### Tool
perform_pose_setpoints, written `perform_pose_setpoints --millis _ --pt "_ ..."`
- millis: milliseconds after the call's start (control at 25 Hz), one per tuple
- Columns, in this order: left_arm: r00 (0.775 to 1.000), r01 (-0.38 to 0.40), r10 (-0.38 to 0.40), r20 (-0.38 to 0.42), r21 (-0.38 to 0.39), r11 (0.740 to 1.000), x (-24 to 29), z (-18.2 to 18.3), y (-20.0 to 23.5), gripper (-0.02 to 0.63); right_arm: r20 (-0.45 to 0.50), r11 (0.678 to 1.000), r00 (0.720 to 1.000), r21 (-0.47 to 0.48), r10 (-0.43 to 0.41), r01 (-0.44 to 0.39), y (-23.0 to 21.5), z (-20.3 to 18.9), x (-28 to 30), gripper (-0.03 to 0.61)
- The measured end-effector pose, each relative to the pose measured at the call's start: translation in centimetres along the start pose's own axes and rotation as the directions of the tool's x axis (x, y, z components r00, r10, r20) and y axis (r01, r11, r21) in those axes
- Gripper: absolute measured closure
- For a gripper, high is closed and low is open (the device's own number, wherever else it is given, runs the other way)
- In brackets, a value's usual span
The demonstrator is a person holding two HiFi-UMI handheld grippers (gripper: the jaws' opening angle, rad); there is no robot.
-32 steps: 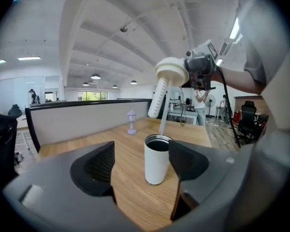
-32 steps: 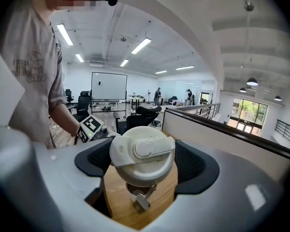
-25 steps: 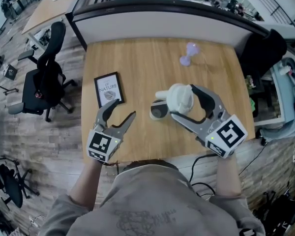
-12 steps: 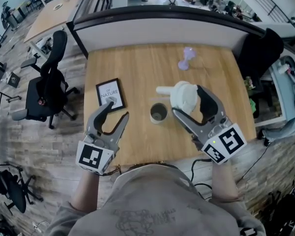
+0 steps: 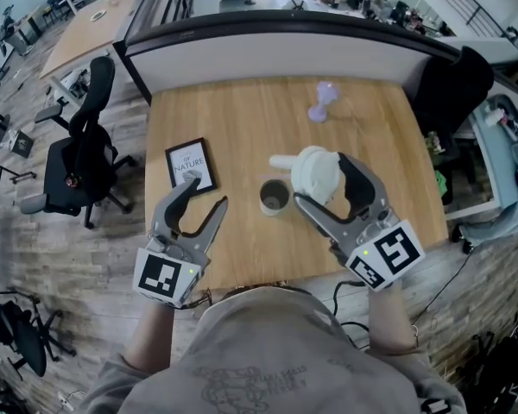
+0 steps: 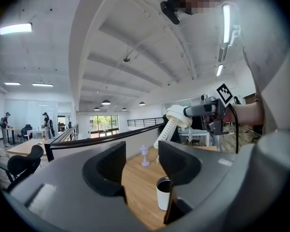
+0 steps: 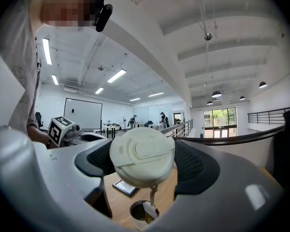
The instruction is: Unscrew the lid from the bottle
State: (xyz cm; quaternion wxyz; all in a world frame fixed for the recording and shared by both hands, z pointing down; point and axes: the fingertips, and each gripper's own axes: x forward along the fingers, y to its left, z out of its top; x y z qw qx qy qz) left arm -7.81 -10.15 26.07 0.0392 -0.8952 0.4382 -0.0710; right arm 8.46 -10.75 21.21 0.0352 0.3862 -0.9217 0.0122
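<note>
The white bottle point(image 5: 274, 197) stands upright with its mouth uncovered in the middle of the wooden table point(image 5: 242, 119). Its white lid point(image 5: 315, 173), with a straw-like tube sticking out to the left, is held above and to the right of the bottle. My right gripper point(image 5: 321, 178) is shut on the lid. In the right gripper view the lid point(image 7: 142, 156) fills the gap between the jaws, and the bottle point(image 7: 140, 210) shows below. My left gripper point(image 5: 207, 193) hovers left of the bottle, open and holding nothing. The bottle point(image 6: 163, 193) shows past its jaws.
A framed card point(image 5: 191, 164) lies on the table to the left of the bottle. A small purple hourglass-shaped object point(image 5: 319, 102) stands at the far side. A black office chair point(image 5: 82, 153) is on the floor beyond the table's left edge.
The left gripper has drawn back from the bottle toward the near left, and its jaws have narrowed. The right gripper has carried the lid slightly up and away from the bottle.
</note>
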Motion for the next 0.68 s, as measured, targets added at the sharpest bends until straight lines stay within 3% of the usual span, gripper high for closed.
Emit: perform_pose_setpoints --millis 680 --pt "1.0 -0.003 0.003 -0.003 -0.008 1.0 0.61 -0.22 -0.39 0.408 -0.008 0.999 1.0 -0.05 0.005 -0.006 -0.04 -0.6 -0.54 0.169"
